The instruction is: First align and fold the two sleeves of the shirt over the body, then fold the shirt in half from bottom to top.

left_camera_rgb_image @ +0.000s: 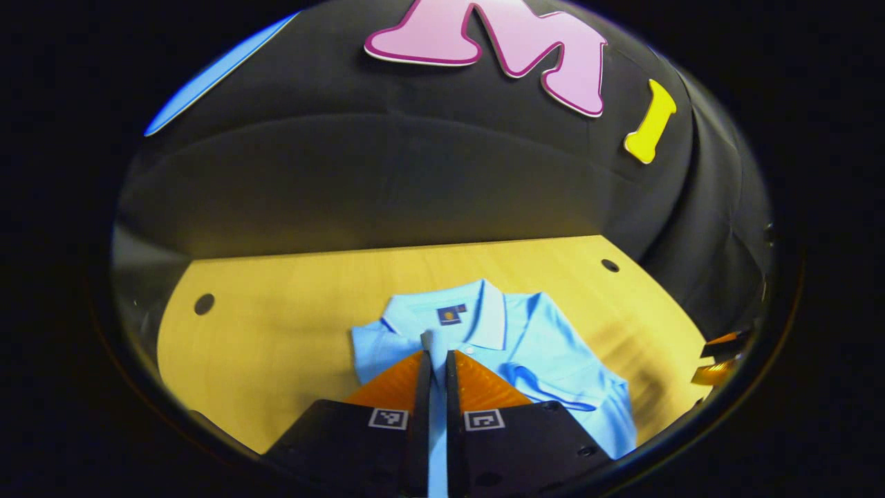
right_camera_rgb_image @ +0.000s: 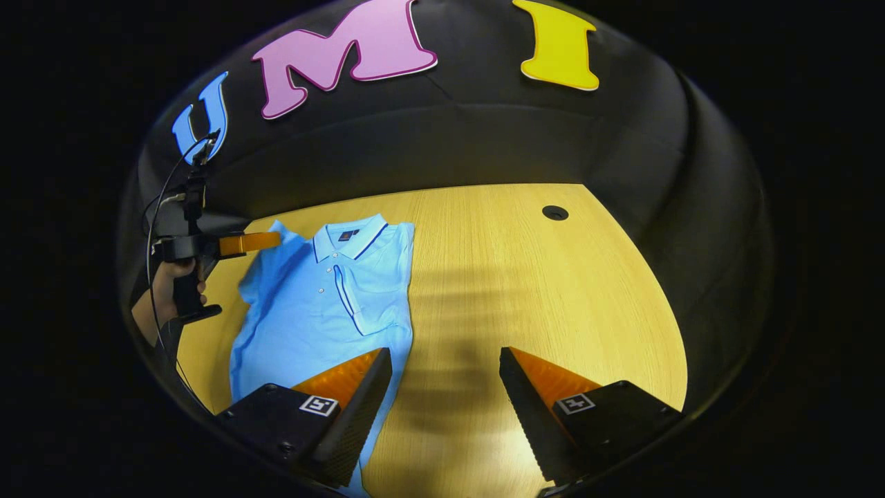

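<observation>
Your left tongs (left_camera_rgb_image: 435, 363) are nearly closed, pinching a strip of light-blue fabric of the shirt (left_camera_rgb_image: 546, 346) between the fingers. Right tongs (right_camera_rgb_image: 446, 366) are spread wide over bare table (right_camera_rgb_image: 539, 277), gripping nothing. Right gripper view adds the whole shirt lying flat, collar toward the far wall, its right sleeve folded over the body, plus your hand (right_camera_rgb_image: 162, 287) on the left handle.

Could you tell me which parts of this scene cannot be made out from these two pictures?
- Light blue polo shirt: left gripper fingers hide the gripped fabric in the left gripper view.
- Shirt hem: hidden behind right gripper finger in the right gripper view.
- Person's hand: arm cut off at the edge.
</observation>
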`<state>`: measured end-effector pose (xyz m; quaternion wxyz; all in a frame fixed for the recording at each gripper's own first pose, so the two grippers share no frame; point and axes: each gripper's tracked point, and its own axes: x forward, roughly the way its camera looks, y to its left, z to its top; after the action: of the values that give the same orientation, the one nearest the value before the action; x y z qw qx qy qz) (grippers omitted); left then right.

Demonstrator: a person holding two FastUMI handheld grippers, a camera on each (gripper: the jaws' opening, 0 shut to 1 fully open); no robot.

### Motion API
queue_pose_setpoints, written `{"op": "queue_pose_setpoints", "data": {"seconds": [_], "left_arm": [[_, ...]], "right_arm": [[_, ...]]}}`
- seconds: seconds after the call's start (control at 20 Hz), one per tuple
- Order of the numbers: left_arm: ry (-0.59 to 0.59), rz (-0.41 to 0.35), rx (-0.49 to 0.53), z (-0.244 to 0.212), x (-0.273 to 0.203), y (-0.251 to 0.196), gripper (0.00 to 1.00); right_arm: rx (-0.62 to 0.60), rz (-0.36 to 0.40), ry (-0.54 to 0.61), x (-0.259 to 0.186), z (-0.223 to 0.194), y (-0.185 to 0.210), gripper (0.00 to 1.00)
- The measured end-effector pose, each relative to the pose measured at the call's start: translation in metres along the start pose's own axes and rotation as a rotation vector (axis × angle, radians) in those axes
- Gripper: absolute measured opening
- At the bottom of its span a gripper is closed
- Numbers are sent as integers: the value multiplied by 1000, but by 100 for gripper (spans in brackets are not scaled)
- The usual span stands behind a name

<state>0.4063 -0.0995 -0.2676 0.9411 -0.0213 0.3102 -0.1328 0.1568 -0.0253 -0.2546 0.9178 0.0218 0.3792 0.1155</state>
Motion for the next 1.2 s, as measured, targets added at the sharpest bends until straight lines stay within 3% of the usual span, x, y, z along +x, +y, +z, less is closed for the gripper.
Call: {"op": "queue_pose_setpoints", "data": {"seconds": [0.15, 0.3, 0.35, 0.7, 0.95, 1.2], "left_arm": [[-9, -77, -79, -5, -12, -29, 31], [-6, -38, -70, -21, -33, -28, 84], [-10, -16, -65, -27, -45, -26, 96], [-57, 125, -70, -94, -168, -12, 97], [9, 125, -104, -163, -237, -22, 98], [68, 143, -44, -223, -270, -29, 98]], "right_arm": [[-5, 35, 18, 2, -6, 11, 99], [-16, 66, 29, 0, -12, 24, 99], [-14, 77, 33, -1, -14, 29, 99], [33, 95, 62, -32, -59, 69, 99], [59, 92, 124, -61, -120, 98, 99], [60, 85, 183, -86, -180, 120, 99]]}}
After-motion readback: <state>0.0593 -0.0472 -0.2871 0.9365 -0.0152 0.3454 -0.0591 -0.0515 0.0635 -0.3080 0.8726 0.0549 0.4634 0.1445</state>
